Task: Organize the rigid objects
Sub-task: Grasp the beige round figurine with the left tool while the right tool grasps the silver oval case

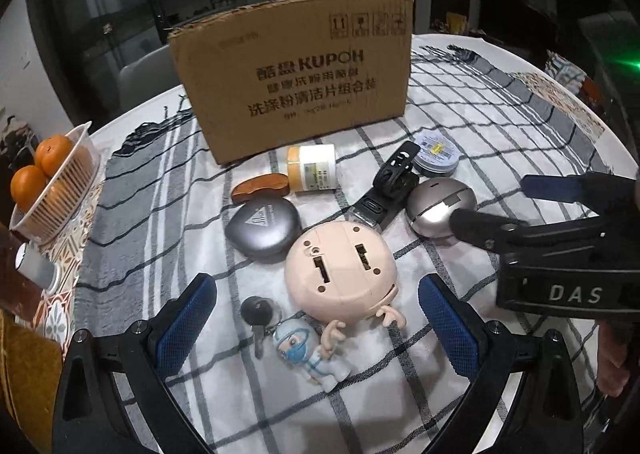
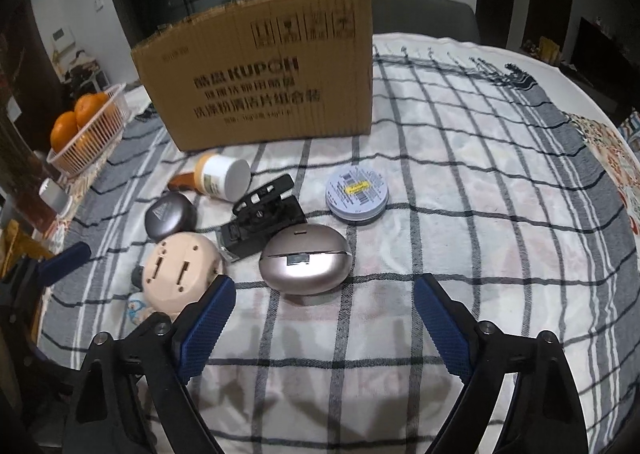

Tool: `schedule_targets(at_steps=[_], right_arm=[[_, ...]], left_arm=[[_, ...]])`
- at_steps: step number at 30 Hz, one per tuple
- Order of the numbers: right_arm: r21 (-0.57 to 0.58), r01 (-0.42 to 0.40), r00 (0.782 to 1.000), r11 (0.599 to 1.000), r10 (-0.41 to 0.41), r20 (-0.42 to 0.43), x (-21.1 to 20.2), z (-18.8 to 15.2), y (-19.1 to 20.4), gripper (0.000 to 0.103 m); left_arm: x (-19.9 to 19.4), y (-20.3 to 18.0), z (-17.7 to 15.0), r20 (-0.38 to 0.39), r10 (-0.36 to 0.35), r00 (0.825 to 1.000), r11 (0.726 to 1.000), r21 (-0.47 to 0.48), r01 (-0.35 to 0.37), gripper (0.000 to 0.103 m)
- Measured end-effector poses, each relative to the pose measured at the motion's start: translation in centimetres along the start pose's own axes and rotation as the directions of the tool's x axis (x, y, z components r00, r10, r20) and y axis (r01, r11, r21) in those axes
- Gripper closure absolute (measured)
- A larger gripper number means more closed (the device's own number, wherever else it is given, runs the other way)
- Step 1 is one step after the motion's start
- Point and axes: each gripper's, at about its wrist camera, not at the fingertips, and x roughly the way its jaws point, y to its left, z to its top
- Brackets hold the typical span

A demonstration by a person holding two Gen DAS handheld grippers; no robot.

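Small rigid objects lie on a checked cloth before a cardboard box [image 1: 292, 73], which also shows in the right wrist view [image 2: 260, 73]. My left gripper [image 1: 318, 314] is open, its fingers either side of a beige round-headed figure [image 1: 340, 274] and a masked figurine with a key [image 1: 304, 350]. My right gripper [image 2: 324, 314] is open just short of a silver egg-shaped case [image 2: 306, 264], empty; it enters the left wrist view [image 1: 520, 205] beside that case [image 1: 436, 209]. Further back lie a grey rounded case [image 1: 262, 225], a black clip [image 1: 390, 181], a white jar [image 1: 312, 167], a round tin [image 2: 356, 193] and a wooden piece [image 1: 260, 185].
A plastic basket of oranges [image 1: 56, 189] stands at the table's left edge, with a small white cylinder [image 1: 36, 266] beside it. The checked cloth [image 2: 480, 213] stretches to the right of the objects. Chairs and dark cabinets stand behind the table.
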Motion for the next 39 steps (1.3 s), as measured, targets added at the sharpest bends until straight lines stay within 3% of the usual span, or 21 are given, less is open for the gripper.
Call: schedule_targets(at_steps=[10,22,26,27,39], right_arm=[[0.004,-0.027,0.997,1.000,0.028,-0.073,3.1,0.5,0.0,0.018],[-0.013,-0.050,0.991,0.999,0.048,-0.121,5.4,1.0,0.6,0.028],[-0.024,-0.051,0.992,0.998,0.048,-0.114,5.5,1.0,0.7,0.032],[-0.029,-0.053,0.992,0.998,0.050,-0.113,5.4,1.0,0.8,0.038],[-0.009,-0.045,0.997,0.999,0.044,-0.067,4.0,1.0,0.1,0.038]], left_arm=[[2.8,-0.1,0.5,-0.056,-0.024,0.998,1.000,0.009,0.025,0.003],[4.8,-0.2,0.9,-0.088,-0.046,0.995,0.999,-0.002,0.046,0.019],[5.2,-0.3,0.9,-0.101,-0.076,0.992,0.997,-0.018,0.074,0.029],[5.2,-0.3,0.9,-0.101,-0.075,0.992,0.997,-0.021,0.074,0.029],[4.7,-0.4,0.5,-0.110,-0.075,0.991,0.996,-0.061,0.069,0.029]])
